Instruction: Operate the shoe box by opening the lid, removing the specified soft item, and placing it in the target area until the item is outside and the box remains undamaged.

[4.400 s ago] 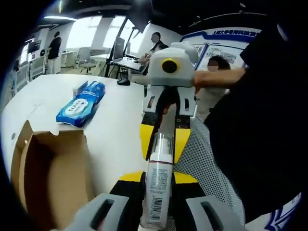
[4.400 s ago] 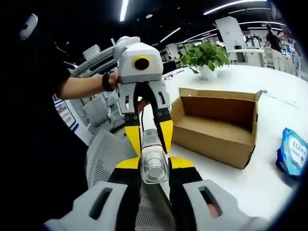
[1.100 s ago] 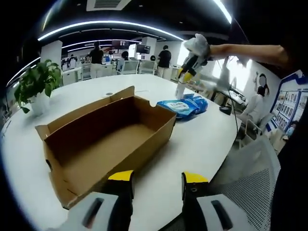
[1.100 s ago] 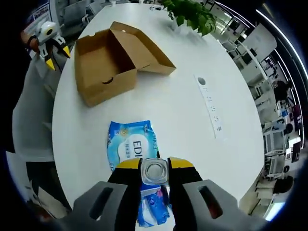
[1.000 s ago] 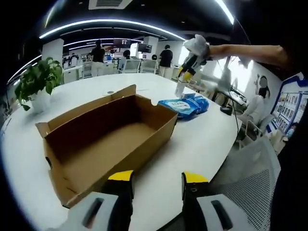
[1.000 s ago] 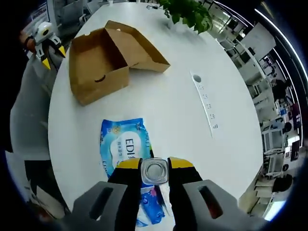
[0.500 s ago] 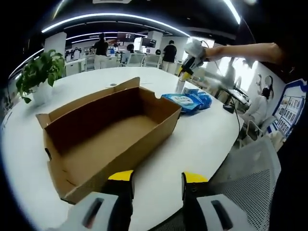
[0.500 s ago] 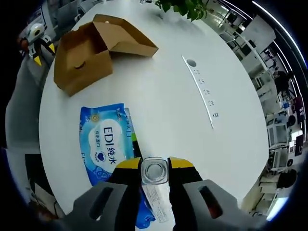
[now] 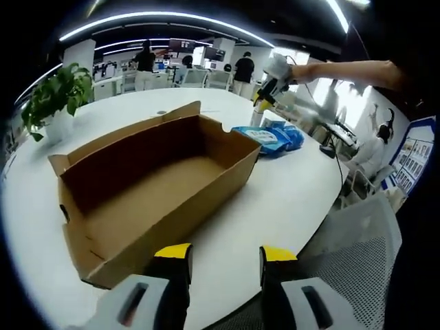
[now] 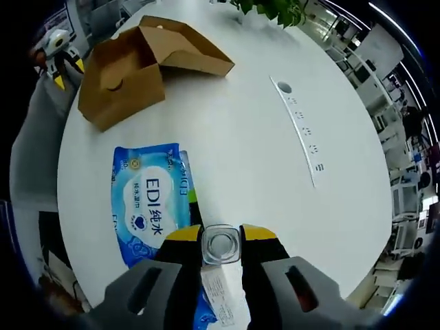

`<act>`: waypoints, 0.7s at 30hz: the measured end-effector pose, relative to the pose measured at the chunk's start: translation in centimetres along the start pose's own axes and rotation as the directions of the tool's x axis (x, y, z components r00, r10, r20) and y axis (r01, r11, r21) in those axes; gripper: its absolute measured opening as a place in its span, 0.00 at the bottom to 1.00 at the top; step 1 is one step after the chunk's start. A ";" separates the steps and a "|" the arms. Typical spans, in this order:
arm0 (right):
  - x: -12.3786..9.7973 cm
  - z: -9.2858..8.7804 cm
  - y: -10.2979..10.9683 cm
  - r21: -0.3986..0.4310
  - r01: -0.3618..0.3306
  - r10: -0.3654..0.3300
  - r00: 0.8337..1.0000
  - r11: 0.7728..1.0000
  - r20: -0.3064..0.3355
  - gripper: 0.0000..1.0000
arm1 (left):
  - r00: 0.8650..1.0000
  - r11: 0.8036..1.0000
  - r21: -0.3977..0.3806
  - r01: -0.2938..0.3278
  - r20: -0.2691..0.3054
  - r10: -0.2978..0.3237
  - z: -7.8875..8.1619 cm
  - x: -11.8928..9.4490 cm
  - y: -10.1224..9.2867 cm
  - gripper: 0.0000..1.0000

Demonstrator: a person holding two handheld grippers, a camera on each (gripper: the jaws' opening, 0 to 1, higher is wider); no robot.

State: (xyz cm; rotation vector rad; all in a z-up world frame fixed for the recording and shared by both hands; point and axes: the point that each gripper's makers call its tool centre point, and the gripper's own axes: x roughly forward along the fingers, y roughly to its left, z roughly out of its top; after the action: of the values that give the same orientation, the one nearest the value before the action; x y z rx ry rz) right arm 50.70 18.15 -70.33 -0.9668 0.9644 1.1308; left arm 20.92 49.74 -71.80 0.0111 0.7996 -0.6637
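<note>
Box (image 9: 151,185) x1 open, wipes pack (image 10: 152,201) x1; right tongs (image 10: 221,240) gripping bottle (image 10: 221,246), left tongs (image 9: 225,256) released.

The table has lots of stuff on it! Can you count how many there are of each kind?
Cardboard shoe box: 1
Blue wipes packs: 2, one partly under the other
Bottle shut in the right hand-held gripper: 1
Potted plant: 1
Total: 5
</note>
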 end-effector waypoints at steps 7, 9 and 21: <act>0.0 -0.6 0.0 -0.031 -0.030 0.029 0.999 0.999 -0.025 0.19 | 1.000 1.000 -0.007 0.001 -0.007 -0.001 -0.1 0.1 0.0 0.39; 0.0 -0.8 -0.2 -0.041 -0.030 0.029 0.999 0.999 -0.035 0.19 | 1.000 1.000 -0.010 -0.001 -0.007 0.001 -0.1 0.0 0.1 0.39; 0.1 -1.3 -0.1 -0.069 -0.032 0.027 0.998 0.997 -0.065 0.20 | 1.000 1.000 -0.007 0.000 -0.009 0.000 -0.2 0.1 0.1 0.39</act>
State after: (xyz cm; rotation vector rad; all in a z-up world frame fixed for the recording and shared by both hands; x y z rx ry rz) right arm 50.62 16.89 -70.75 -1.0537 0.9983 1.1709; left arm 20.93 49.78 -72.02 0.0079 0.8102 -0.6613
